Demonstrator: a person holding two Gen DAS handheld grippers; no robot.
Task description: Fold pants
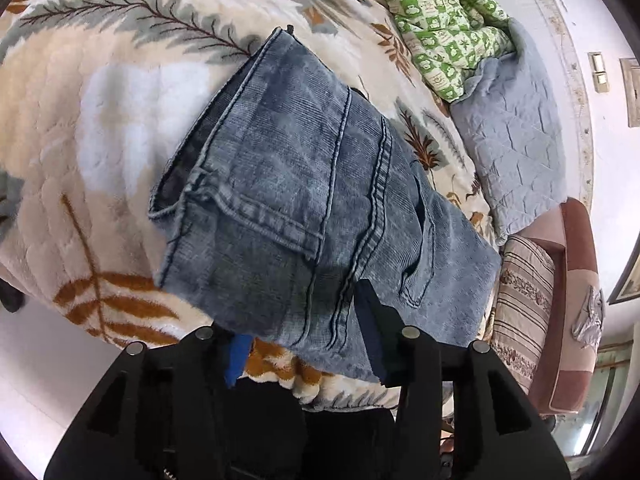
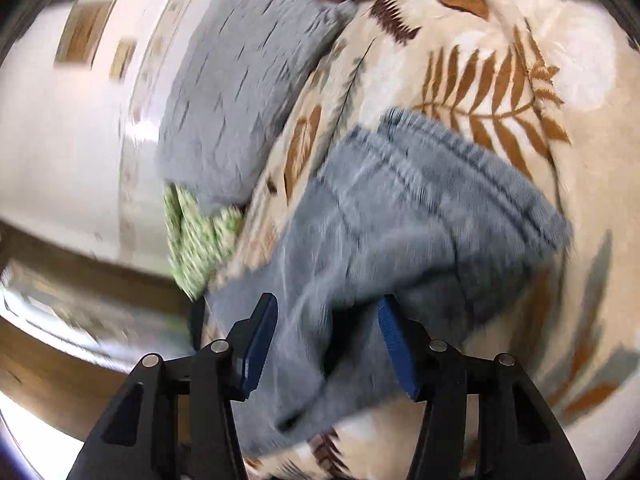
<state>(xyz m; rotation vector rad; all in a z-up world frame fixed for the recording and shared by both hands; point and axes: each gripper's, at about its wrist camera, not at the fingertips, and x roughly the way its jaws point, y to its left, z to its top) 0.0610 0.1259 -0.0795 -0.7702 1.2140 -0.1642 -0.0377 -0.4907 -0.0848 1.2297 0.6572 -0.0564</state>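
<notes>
Leaf-print blanket [image 1: 120,120] bears folded jeans [image 1: 304,200]; left tongs [image 1: 306,344] and right tongs [image 2: 328,344] both apart.

Left wrist view: close above the folded blue denim pants [image 1: 320,208], looking down and forward across the cream leaf-patterned blanket [image 1: 120,120]. Right wrist view: equally close, motion-blurred, facing the pants [image 2: 400,232] from another side. Shared: pants, blanket [image 2: 520,80], grey quilted pillow [image 1: 516,140] [image 2: 240,100], green checked quilt [image 1: 440,20] [image 2: 200,240].

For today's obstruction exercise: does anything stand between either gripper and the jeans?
Nothing visible does. The jeans lie on the leaf-print blanket, with denim already between the fingers of the left gripper and right gripper.
</notes>
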